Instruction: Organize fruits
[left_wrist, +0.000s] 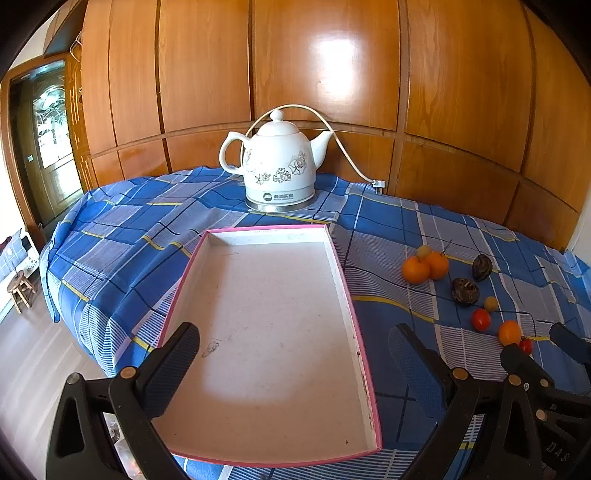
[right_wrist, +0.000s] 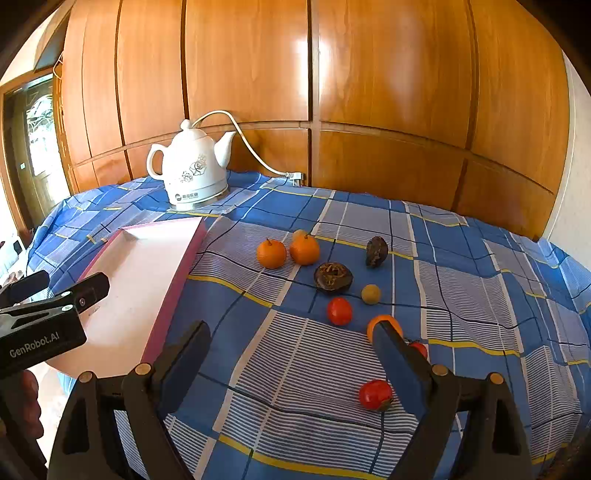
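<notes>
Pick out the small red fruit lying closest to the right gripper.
The red round fruit lying alone on the striped patch beside the right gripper's right finger; the others lie farther away.

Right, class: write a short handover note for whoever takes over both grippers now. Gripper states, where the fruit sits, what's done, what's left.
Left gripper: open, empty, over the pink-edged tray.
Right gripper: open, empty, over the cloth beside the fruit.
Fruit: two oranges, two dark wrinkled fruits, small tomatoes and a yellowish one, all on the checked cloth right of the tray.
Done: nothing in the tray.
Left: move every fruit in.
</notes>
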